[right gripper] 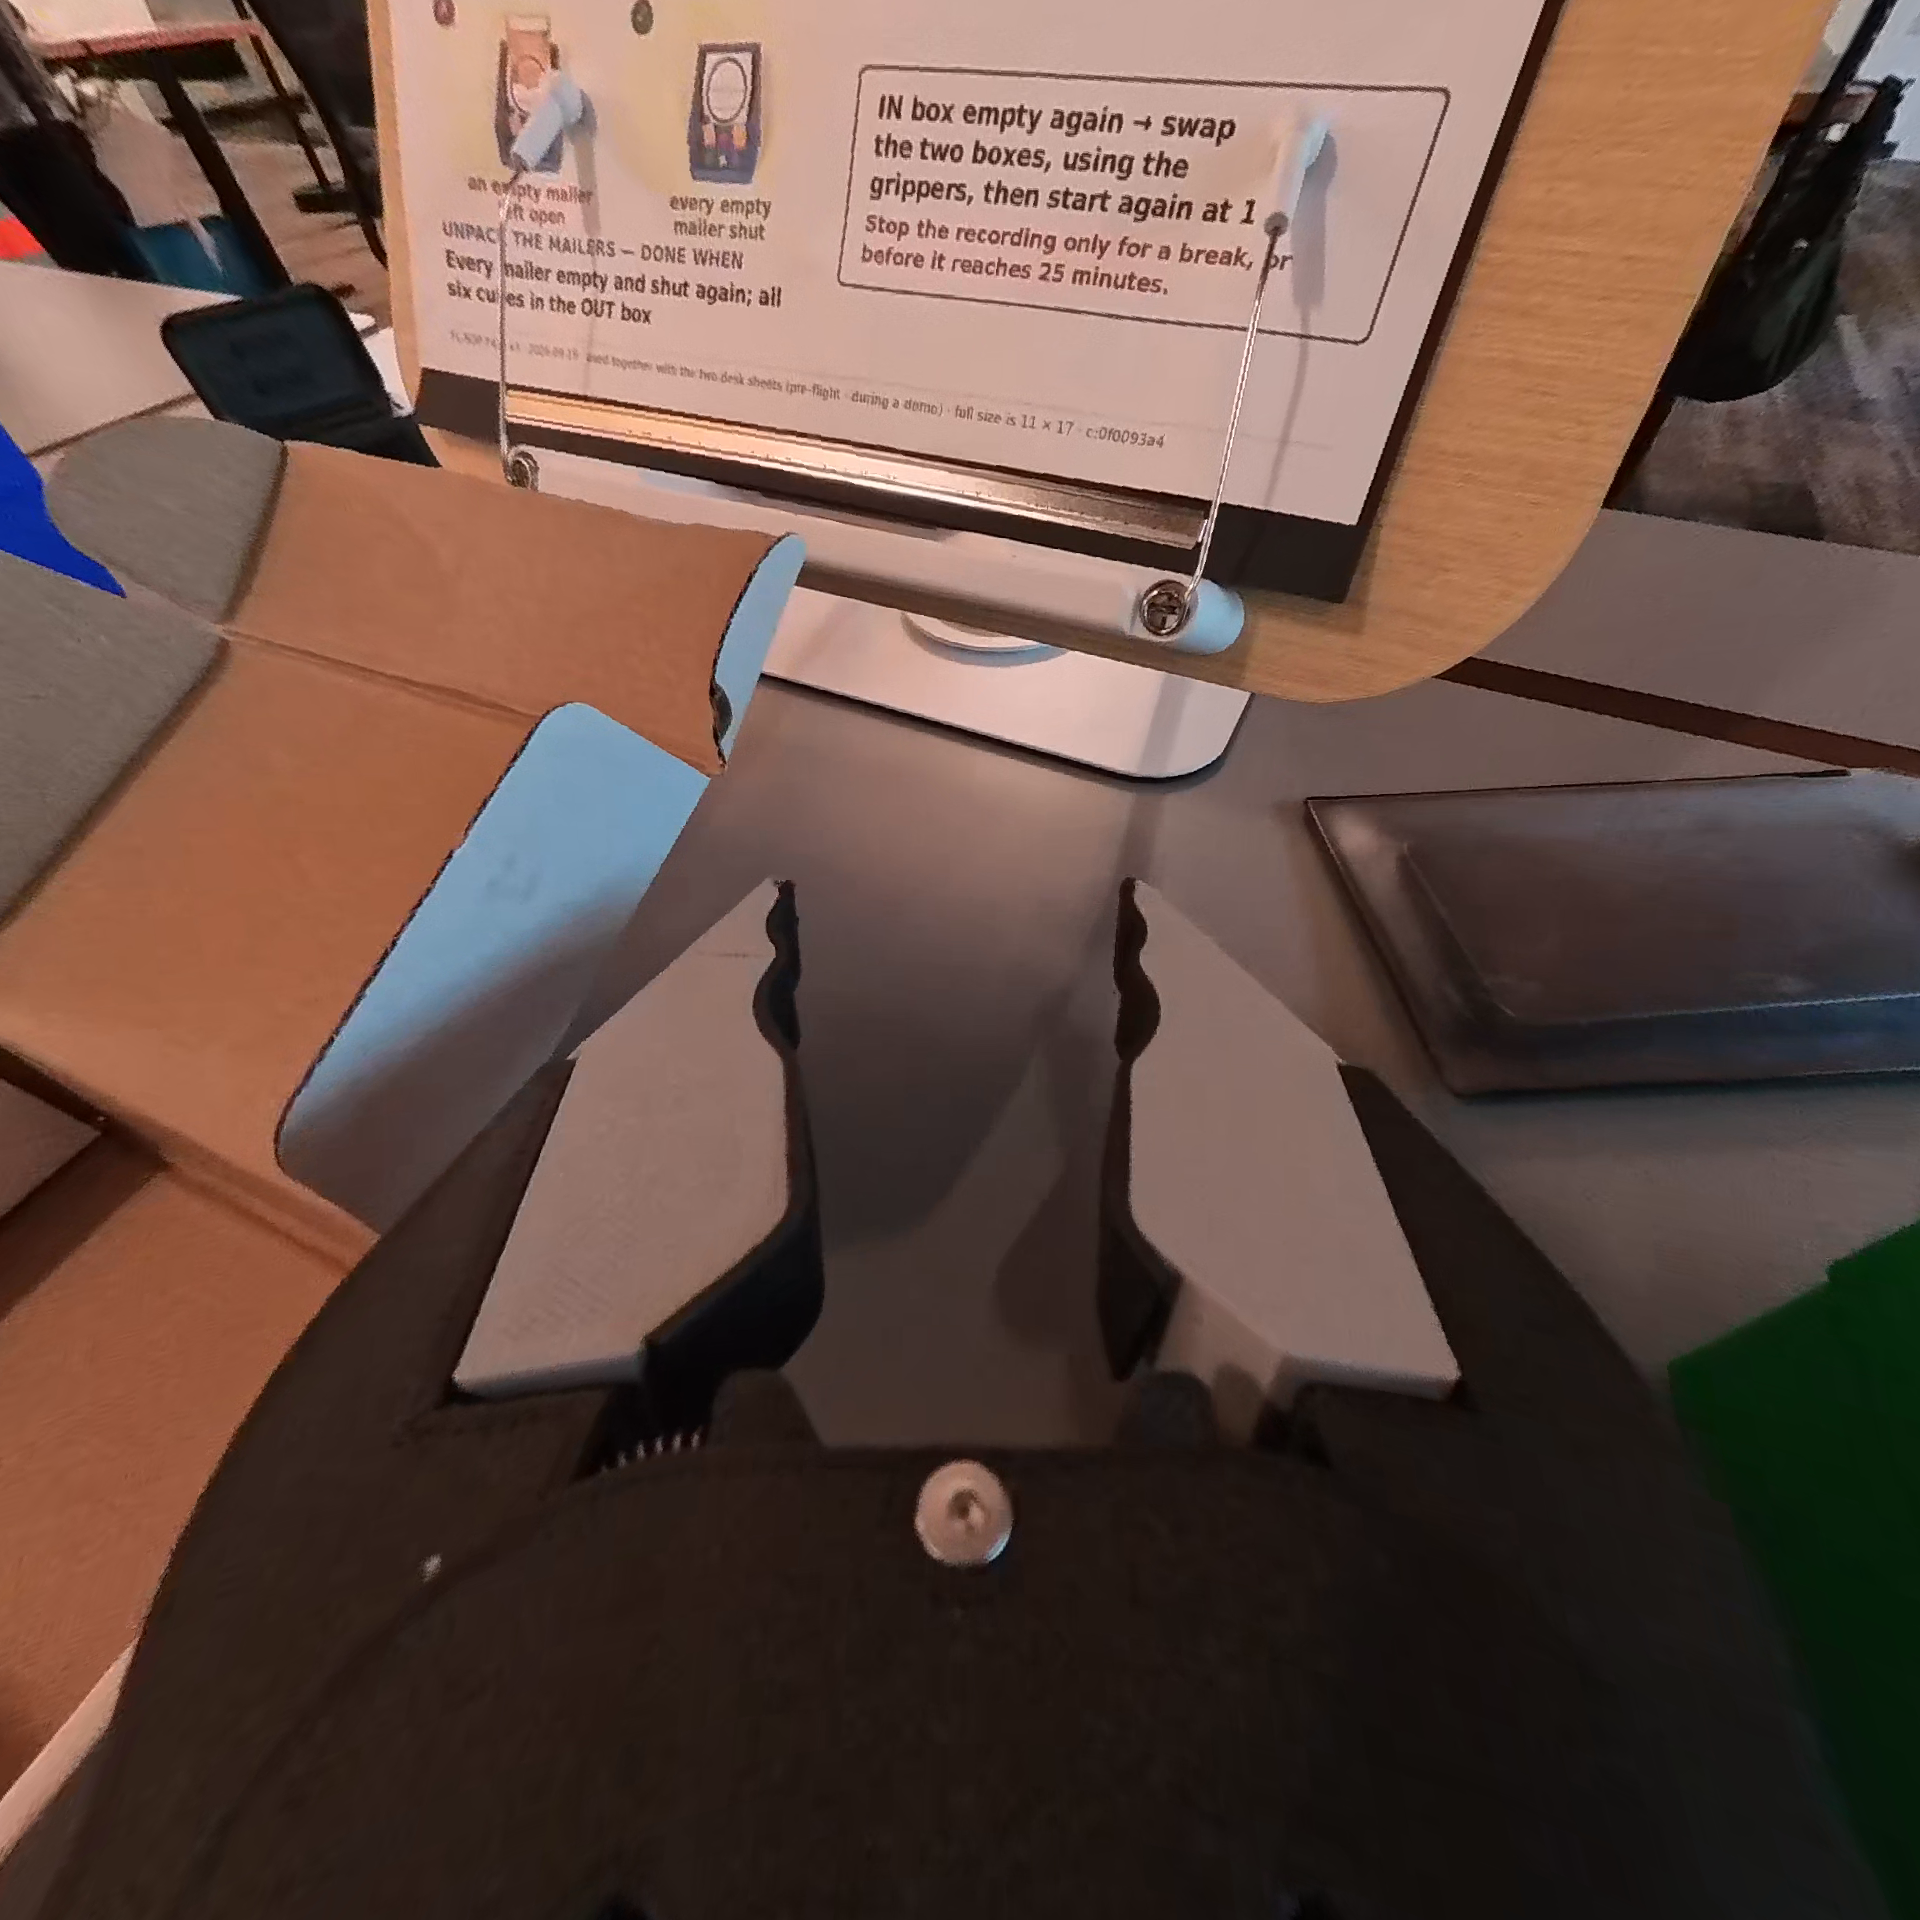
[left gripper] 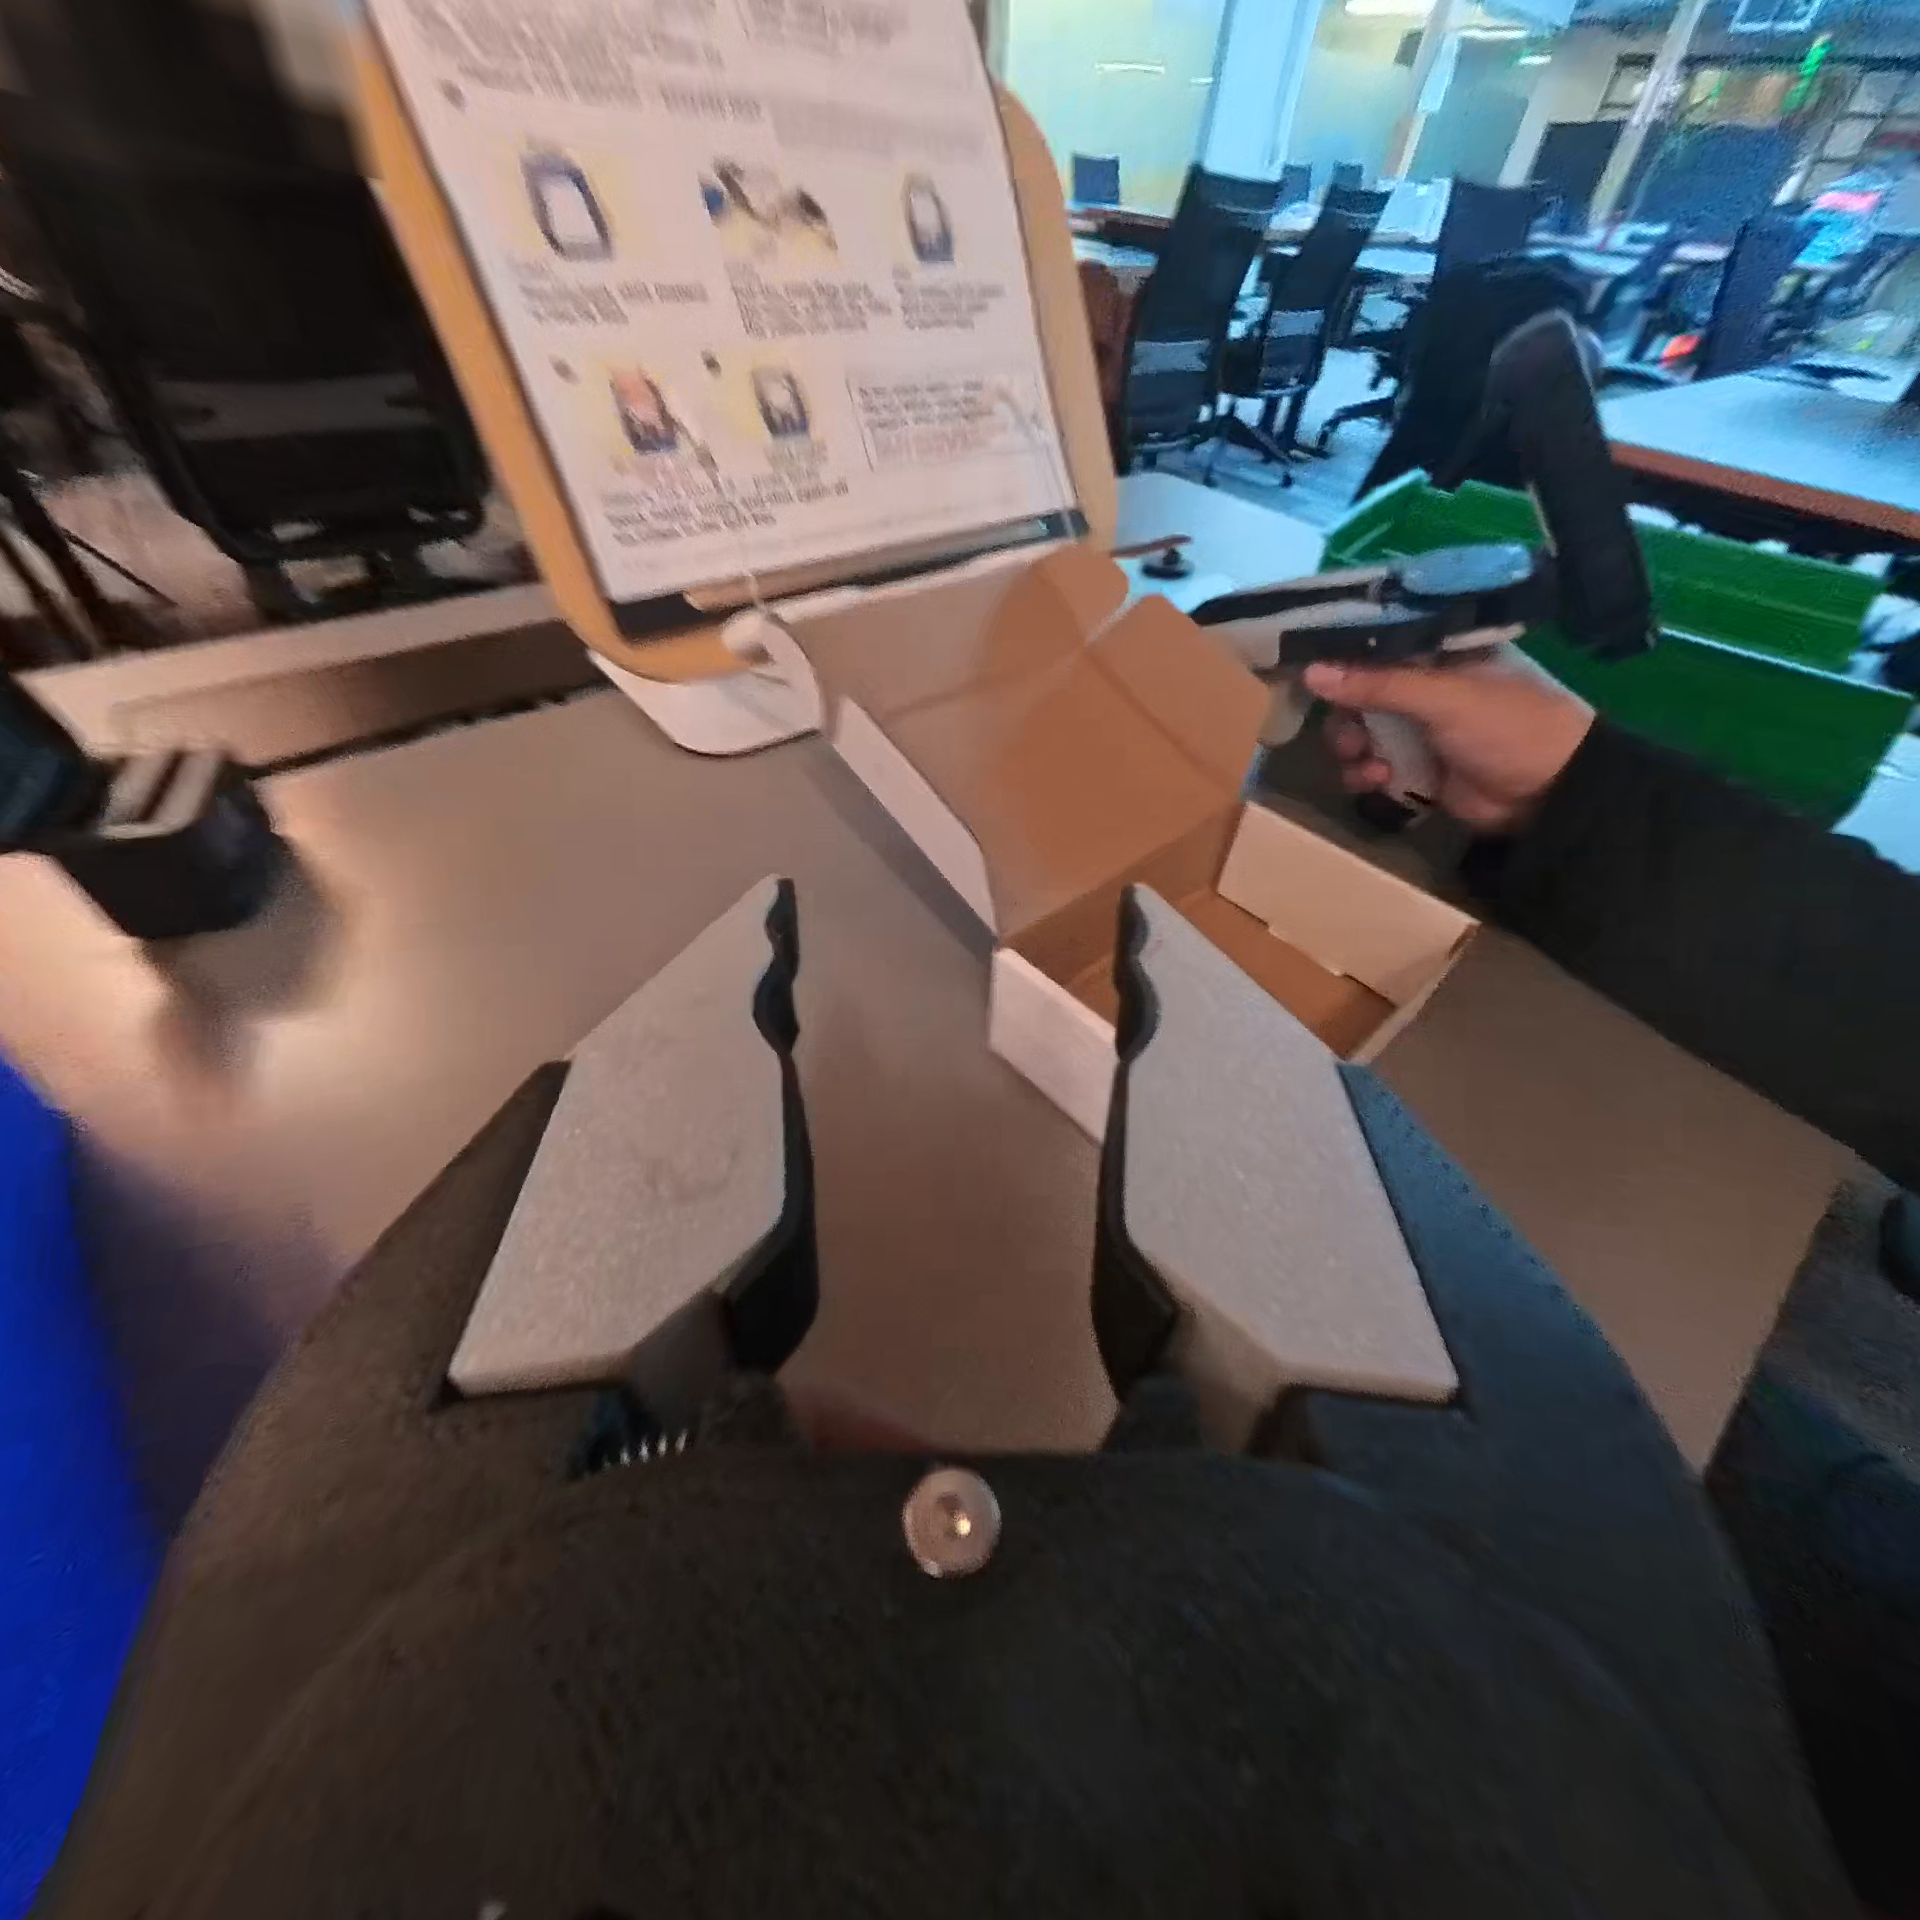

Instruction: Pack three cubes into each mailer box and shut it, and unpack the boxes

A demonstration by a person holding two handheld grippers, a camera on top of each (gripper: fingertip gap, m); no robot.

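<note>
An open mailer box [left gripper: 1049, 1039], white outside and brown inside, stands on the grey table with its lid [left gripper: 1049, 748] raised. I see no cubes in the visible part of it. My left gripper [left gripper: 956, 914] is open and empty above the table, just left of the box's near corner. In the left wrist view the right gripper [left gripper: 1392, 613] is held by a hand behind the raised lid. In the right wrist view my right gripper [right gripper: 956, 914] is open and empty over bare table. The mailer lid [right gripper: 343, 790] and its side flap [right gripper: 499, 935] lie at its left.
A wooden stand with a printed instruction sheet [left gripper: 748, 312] stands at the table's back; it also shows in the right wrist view [right gripper: 935, 239]. A green bin [left gripper: 1745, 644] is at the right. A dark tray [right gripper: 1662, 935] lies right of my right gripper. A blue thing [left gripper: 62, 1403] is at the left edge. About 30 cm separates my left fingertips from my right.
</note>
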